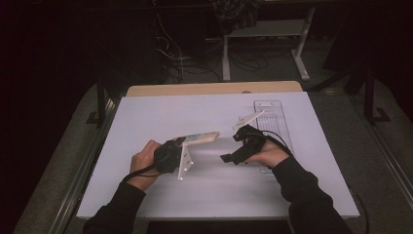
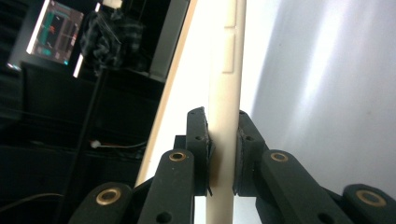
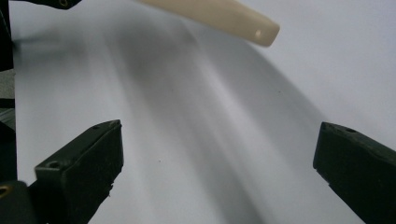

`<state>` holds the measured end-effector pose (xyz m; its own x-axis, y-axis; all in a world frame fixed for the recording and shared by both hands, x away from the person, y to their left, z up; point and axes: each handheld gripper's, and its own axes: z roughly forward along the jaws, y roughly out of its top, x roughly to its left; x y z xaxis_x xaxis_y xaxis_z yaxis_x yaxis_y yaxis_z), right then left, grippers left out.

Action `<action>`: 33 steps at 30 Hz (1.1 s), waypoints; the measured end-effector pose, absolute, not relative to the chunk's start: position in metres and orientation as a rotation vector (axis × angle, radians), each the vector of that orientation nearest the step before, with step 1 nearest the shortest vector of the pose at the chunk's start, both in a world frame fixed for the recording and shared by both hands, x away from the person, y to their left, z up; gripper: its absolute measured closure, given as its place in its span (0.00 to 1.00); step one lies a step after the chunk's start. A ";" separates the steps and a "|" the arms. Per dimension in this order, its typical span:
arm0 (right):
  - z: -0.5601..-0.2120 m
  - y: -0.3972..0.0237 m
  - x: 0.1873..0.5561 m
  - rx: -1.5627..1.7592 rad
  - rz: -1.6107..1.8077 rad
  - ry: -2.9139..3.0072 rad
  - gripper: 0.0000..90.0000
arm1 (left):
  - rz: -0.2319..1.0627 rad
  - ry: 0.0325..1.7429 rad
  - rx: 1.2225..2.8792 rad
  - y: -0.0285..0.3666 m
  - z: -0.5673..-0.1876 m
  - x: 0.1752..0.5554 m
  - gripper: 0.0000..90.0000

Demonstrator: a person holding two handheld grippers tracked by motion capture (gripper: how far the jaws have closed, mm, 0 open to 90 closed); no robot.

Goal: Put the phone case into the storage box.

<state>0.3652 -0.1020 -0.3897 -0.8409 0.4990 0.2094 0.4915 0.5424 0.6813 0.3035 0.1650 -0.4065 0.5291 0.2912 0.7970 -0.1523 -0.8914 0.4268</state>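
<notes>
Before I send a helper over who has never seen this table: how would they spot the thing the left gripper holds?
Start at the white table. Left of its middle, the left gripper pinches a slim cream handset by one end, its other end pointing toward the right hand. It is the cream-coloured piece; the tray beyond is clear.

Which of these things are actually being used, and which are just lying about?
In use:
- cream phone-like slab, clamped in the left gripper
- right gripper, open, facing the slab's tip

Lying about:
- clear plastic tray
- white sheet covering the table
- cables on the floor
</notes>
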 end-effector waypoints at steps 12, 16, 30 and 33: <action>-0.390 -0.102 0.366 0.878 1.214 2.747 0.01 | 1.196 0.227 2.300 0.170 -0.399 0.308 0.89; -0.390 -0.103 0.366 0.878 1.214 2.747 0.01 | 1.182 0.240 2.294 0.171 -0.398 0.309 0.89; -0.390 -0.102 0.366 0.871 1.211 2.750 0.01 | 1.076 0.326 2.273 0.174 -0.396 0.312 0.89; -0.390 -0.102 0.366 0.872 1.212 2.751 0.01 | 1.037 0.355 2.265 0.176 -0.395 0.313 0.89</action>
